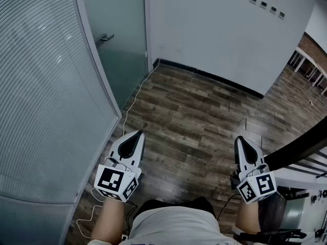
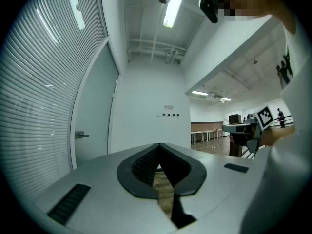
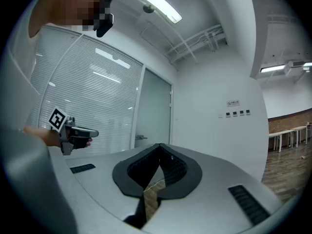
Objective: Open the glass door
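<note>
At the far left of the room, beyond the ribbed glass partition point(image 1: 46, 96) along our left side, stands the glass door point(image 1: 122, 55). It is a tall frosted pane between that partition and the white wall point(image 1: 214, 29), and it looks closed. We judge it heavy and stiff, slow to start swinging, and brittle if knocked by metal. Its smooth face would give our pads nothing to hold, so we leave the glass alone.

The place to take hold is the lever handle point(image 1: 103, 38), a small metal bar at the door's left edge. It looks rigid, thin enough to clamp across, and probably slick. We cannot tell whether the door pushes or pulls.

Our 2 tongs hang level over the wood floor point(image 1: 194, 111), well apart from the door. The left gripper point(image 1: 138, 134) and the right gripper point(image 1: 238, 140) each have their jaws closed together on nothing. 1 of them must open before it can close around the lever.
</note>
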{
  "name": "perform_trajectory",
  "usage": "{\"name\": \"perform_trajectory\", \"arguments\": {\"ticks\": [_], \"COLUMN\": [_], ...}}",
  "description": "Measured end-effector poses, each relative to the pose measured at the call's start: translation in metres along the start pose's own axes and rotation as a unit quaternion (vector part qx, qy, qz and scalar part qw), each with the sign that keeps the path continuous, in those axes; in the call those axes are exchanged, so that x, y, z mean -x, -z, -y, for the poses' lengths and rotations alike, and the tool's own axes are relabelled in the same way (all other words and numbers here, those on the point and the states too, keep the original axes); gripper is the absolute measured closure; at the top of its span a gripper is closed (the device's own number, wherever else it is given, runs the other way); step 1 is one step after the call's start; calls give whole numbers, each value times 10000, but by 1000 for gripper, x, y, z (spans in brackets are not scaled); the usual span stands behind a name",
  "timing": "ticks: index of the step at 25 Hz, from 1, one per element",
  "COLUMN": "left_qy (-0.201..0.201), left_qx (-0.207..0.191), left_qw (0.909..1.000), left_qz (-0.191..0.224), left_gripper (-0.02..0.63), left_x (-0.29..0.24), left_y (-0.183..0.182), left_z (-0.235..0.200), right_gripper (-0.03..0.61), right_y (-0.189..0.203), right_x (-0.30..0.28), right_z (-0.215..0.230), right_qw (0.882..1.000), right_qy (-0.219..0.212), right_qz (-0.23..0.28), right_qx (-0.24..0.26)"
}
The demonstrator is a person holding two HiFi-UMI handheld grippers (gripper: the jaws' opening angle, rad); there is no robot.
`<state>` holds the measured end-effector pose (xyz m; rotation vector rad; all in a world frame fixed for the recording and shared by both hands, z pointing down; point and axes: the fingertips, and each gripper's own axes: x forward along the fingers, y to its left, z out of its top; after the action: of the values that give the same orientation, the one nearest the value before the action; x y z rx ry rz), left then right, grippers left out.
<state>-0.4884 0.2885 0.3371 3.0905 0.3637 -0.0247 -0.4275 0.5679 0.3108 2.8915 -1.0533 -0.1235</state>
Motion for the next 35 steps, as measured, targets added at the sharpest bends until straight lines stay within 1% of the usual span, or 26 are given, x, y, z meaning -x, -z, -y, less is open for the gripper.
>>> {"name": "perform_trajectory", "arguments": {"ticks": [5,10,15,18,22,27,30,35], "left_qy": [-94,-200,-540,-701,-961,-1388,-1636,-1865], "left_qx": [74,115,129,138,70,167,205,144], "left_qw": [9999,9997,9985,9974,9953,9902,9863,9823], "left_qz": [-1,-24,-36,-19,42,28,28,-81], "left_gripper": [614,614,614,614,614,614,614,614], "left_x": [-1,-18,-48,-81,-137,-212,-243,-277], "left_y": [5,10,13,9,0,0,-2,-6], "left_z": [-38,-58,-88,-102,-112,-132,-141,-162], "right_gripper": [577,577,577,577,577,577,577,577], "right_y": [10,17,29,31,33,40,38,47], "right_x": [-32,-70,-131,-171,-226,-301,-344,-392], "right_z": [-24,-18,-9,12,58,112,132,147], "right_qw": [9998,9994,9973,9958,9930,9870,9812,9752], "right_qy": [-140,-309,-711,-901,-1151,-1578,-1912,-2175], "right_qz": [-132,-161,-81,-20,91,60,101,118], "right_qx": [-4,-78,-159,-191,-248,-290,-241,-392]}}
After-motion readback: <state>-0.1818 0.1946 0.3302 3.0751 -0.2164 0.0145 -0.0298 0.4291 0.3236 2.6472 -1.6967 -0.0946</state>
